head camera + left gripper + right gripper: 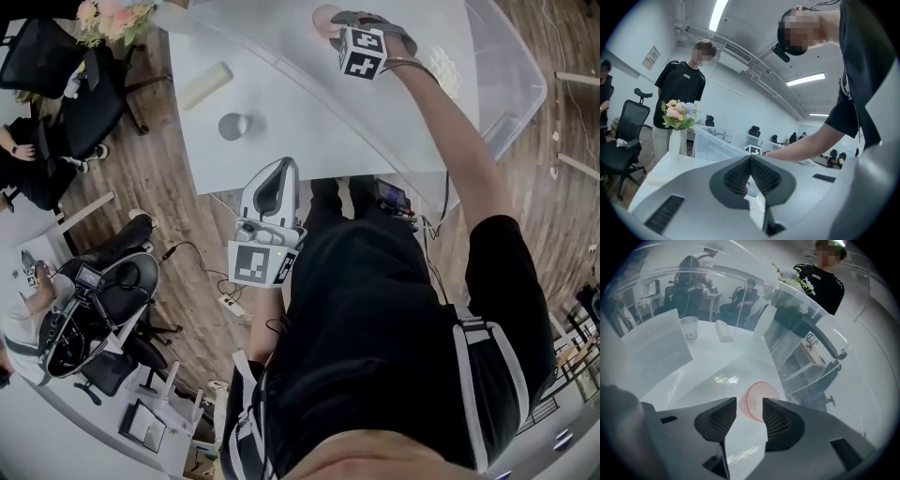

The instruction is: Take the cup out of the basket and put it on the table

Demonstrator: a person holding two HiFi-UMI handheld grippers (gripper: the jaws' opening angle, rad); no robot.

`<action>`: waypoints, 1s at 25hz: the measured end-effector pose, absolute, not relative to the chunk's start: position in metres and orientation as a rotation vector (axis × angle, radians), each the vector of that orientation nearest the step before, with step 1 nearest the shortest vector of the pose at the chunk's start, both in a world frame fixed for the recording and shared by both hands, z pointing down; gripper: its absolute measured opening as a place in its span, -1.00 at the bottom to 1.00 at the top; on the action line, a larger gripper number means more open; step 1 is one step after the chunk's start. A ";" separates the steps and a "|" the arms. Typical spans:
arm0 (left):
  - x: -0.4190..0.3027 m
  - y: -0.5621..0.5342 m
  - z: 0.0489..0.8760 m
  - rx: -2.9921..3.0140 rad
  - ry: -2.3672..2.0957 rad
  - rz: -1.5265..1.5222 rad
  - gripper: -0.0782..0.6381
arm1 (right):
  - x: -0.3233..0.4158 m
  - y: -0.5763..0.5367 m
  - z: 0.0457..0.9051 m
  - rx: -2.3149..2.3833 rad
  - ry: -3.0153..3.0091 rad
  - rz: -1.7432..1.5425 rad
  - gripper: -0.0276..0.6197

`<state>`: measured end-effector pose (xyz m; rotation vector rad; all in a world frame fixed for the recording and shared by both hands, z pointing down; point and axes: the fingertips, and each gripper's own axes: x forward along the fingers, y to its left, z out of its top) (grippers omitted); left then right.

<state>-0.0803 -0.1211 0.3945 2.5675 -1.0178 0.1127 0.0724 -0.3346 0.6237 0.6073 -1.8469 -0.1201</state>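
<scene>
Right gripper (749, 404): jaws spread wide inside the clear basket (506, 84), gripping nothing. The pink cup (759, 397) sits on the basket floor between the jaw tips and just beyond them. The right jaw's tip covers its edge, so I cannot confirm contact there, nor whether the cup stands or lies.

Left gripper (750, 159): jaws closed tip to tip and empty, held over the near edge of the white table (281, 103).

In the head view the right gripper hides most of the cup.
</scene>
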 end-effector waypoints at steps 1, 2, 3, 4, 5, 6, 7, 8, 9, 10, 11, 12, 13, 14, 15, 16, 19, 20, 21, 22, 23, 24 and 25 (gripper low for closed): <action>-0.081 -0.122 0.396 2.563 -1.019 0.116 -0.73 | 0.071 -0.336 0.626 0.605 -1.842 -0.123 -0.40; -0.083 -0.122 0.398 2.559 -1.021 0.118 -0.73 | 0.071 -0.338 0.629 0.602 -1.834 -0.128 -0.40; -0.084 -0.123 0.399 2.554 -1.025 0.118 -0.73 | 0.071 -0.339 0.632 0.597 -1.823 -0.135 -0.40; -0.086 -0.124 0.400 2.549 -1.030 0.116 -0.73 | 0.071 -0.340 0.635 0.593 -1.811 -0.144 -0.40; -0.087 -0.124 0.400 2.545 -1.035 0.115 -0.73 | 0.071 -0.341 0.639 0.588 -1.801 -0.151 -0.40; -0.088 -0.125 0.400 2.542 -1.038 0.114 -0.73 | 0.071 -0.341 0.642 0.581 -1.793 -0.152 -0.40; -0.089 -0.125 0.401 2.540 -1.040 0.115 -0.73 | 0.071 -0.341 0.645 0.574 -1.787 -0.151 -0.40; -0.089 -0.125 0.401 2.538 -1.041 0.117 -0.73 | 0.072 -0.341 0.647 0.568 -1.780 -0.152 -0.40; -0.089 -0.125 0.402 2.535 -1.041 0.119 -0.73 | 0.073 -0.340 0.649 0.563 -1.773 -0.155 -0.40; -0.089 -0.125 0.403 2.532 -1.041 0.121 -0.73 | 0.074 -0.340 0.651 0.557 -1.767 -0.160 -0.40; -0.089 -0.124 0.403 2.529 -1.041 0.123 -0.73 | 0.074 -0.339 0.652 0.552 -1.761 -0.164 -0.40; -0.089 -0.123 0.403 2.526 -1.042 0.123 -0.73 | 0.073 -0.339 0.653 0.548 -1.757 -0.169 -0.40; -0.090 -0.123 0.404 2.524 -1.042 0.123 -0.73 | 0.073 -0.338 0.654 0.545 -1.752 -0.172 -0.41; -0.090 -0.123 0.404 2.523 -1.042 0.123 -0.73 | 0.072 -0.338 0.654 0.546 -1.747 -0.175 -0.43; -0.090 -0.123 0.404 2.522 -1.043 0.123 -0.73 | 0.073 -0.338 0.654 0.550 -1.743 -0.180 -0.46; -0.090 -0.123 0.404 2.519 -1.046 0.123 -0.73 | 0.073 -0.337 0.654 0.555 -1.739 -0.185 -0.53; -0.092 -0.122 0.405 2.512 -1.054 0.124 -0.73 | 0.074 -0.336 0.653 0.557 -1.727 -0.199 -0.71; -0.092 -0.123 0.405 2.514 -1.053 0.127 -0.73 | 0.074 -0.335 0.655 0.551 -1.723 -0.198 -0.74; -0.092 -0.123 0.405 2.517 -1.053 0.127 -0.73 | 0.075 -0.333 0.656 0.542 -1.719 -0.196 -0.76; -0.092 -0.123 0.404 2.520 -1.053 0.125 -0.73 | 0.075 -0.331 0.658 0.531 -1.713 -0.196 -0.80; -0.092 -0.124 0.404 2.522 -1.054 0.122 -0.73 | 0.076 -0.329 0.660 0.522 -1.709 -0.199 -0.82; -0.092 -0.124 0.403 2.522 -1.056 0.119 -0.73 | 0.077 -0.327 0.662 0.514 -1.707 -0.201 -0.82; -0.092 -0.124 0.403 2.522 -1.058 0.116 -0.73 | 0.077 -0.324 0.663 0.510 -1.708 -0.203 -0.82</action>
